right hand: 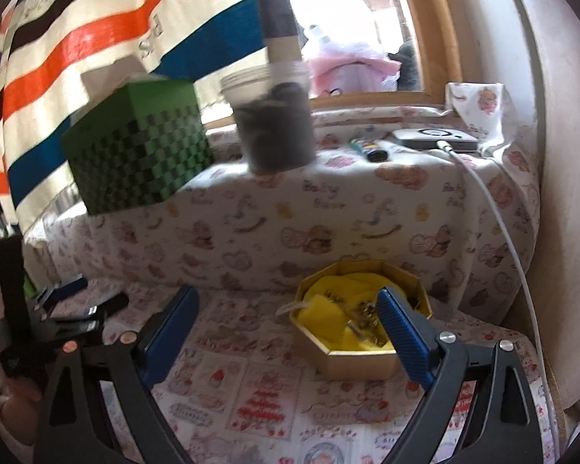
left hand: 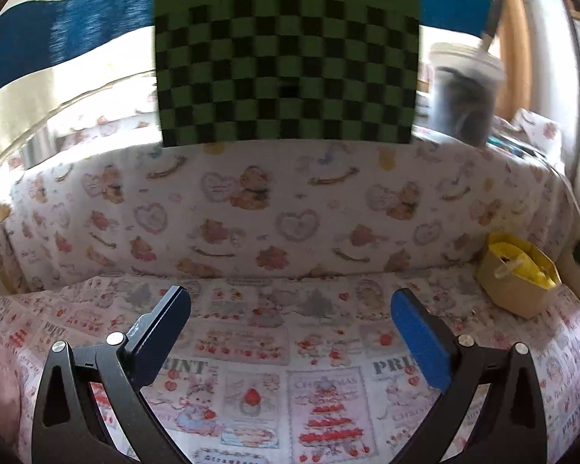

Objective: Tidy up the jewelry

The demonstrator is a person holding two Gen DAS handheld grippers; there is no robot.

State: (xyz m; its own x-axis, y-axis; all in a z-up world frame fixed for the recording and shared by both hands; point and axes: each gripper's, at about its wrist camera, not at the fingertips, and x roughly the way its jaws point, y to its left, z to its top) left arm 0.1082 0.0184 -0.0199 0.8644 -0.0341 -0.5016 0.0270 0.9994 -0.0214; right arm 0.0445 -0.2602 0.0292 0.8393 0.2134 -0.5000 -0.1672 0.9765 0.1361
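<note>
Both the left gripper (left hand: pixel 290 317) and right gripper (right hand: pixel 288 313) are wide open and hold nothing above the bare cloth (right hand: pixel 228 382), with the gold box (right hand: pixel 361 359) near the wall edge.

Both tongs (left hand: pixel 290 332) (right hand: pixel 288 332) have black arms, silver screws and ribbed blue pads (right hand: pixel 404 342).

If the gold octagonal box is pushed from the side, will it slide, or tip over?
The gold octagonal box looks low and wide with flat sides, so it would probably slide, not tip. It seems to be thin cardboard, likely light. The patterned cloth beneath may bunch and drag.
</note>
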